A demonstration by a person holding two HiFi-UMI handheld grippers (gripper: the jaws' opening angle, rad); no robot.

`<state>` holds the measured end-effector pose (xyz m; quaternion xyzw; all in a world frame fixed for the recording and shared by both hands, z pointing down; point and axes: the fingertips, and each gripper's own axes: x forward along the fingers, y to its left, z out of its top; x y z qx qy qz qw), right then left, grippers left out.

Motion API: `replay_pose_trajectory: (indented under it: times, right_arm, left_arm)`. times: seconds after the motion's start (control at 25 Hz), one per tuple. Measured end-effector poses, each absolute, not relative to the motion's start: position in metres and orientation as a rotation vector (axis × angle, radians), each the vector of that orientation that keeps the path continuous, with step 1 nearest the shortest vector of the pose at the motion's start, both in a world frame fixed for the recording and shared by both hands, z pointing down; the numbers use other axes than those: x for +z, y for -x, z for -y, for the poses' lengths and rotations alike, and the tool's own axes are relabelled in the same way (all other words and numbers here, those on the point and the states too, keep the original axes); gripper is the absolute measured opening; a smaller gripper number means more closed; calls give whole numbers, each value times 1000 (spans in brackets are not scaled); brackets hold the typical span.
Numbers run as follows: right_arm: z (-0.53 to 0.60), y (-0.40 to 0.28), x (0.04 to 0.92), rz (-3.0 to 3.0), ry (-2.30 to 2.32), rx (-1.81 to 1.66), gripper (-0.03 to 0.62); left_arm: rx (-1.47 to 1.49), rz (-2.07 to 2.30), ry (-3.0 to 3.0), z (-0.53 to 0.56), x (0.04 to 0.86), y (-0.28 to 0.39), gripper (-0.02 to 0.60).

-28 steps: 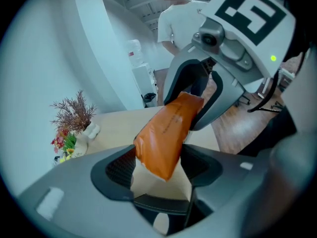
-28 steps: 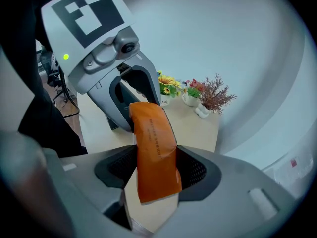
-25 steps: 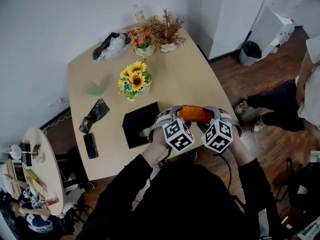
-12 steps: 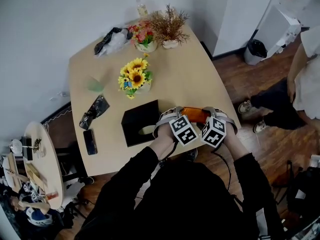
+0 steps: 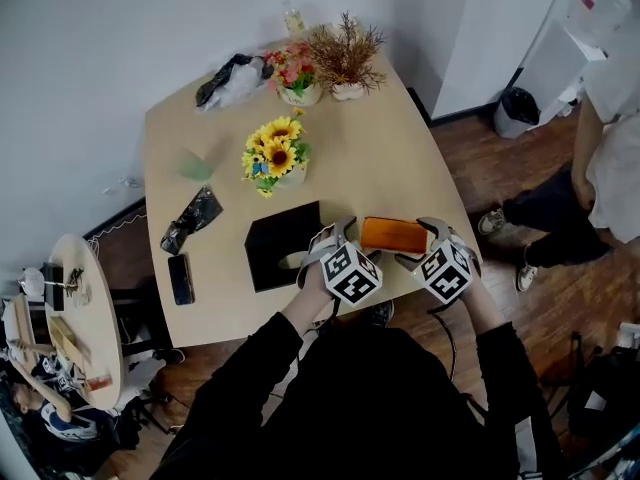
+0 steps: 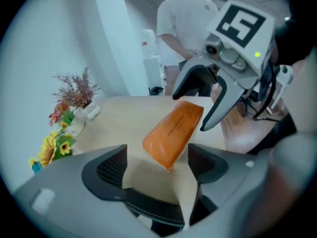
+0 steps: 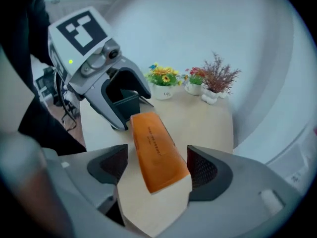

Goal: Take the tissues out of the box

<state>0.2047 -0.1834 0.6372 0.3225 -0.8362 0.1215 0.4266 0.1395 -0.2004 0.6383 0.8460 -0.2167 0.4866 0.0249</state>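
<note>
The orange tissue pack (image 5: 393, 235) is lying flat on the table (image 5: 400, 158), lower right of centre in the head view, out of and near the black box (image 5: 280, 246) sitting to its left with its oval slot facing up. The left gripper (image 5: 333, 234) and right gripper (image 5: 420, 244) are flanking the pack's two ends, each with its jaws opening wide, a pack end sitting between the pads and no pad pressing on it. Sunflowers (image 5: 276, 154) are standing higher up the table, a phone (image 5: 181, 279) is lying at its lower left edge, and a person (image 5: 612, 158) is standing at the frame's right edge.
</note>
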Motion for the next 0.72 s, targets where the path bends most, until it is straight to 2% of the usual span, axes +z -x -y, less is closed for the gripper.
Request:
replay_pose_trajectory:
  times: [0.08,0.28,0.48,0.72]
  right_arm:
    - [184,-211,616,2179,-903,389,372]
    - [185,-208,555,2396,-1073,472,285]
    - [154,-189,510,2476,-1250,432,258]
    - [104,-166,471,2469,-1596,421,195]
  left_arm:
    - [1333,763,-2620,199,609,-129,371]
    - [920,903,-2569,180,548,-97,367]
    - [657,988,-2585,142,509,-52,333]
    - [433,1094,-2647,80,479,8,294]
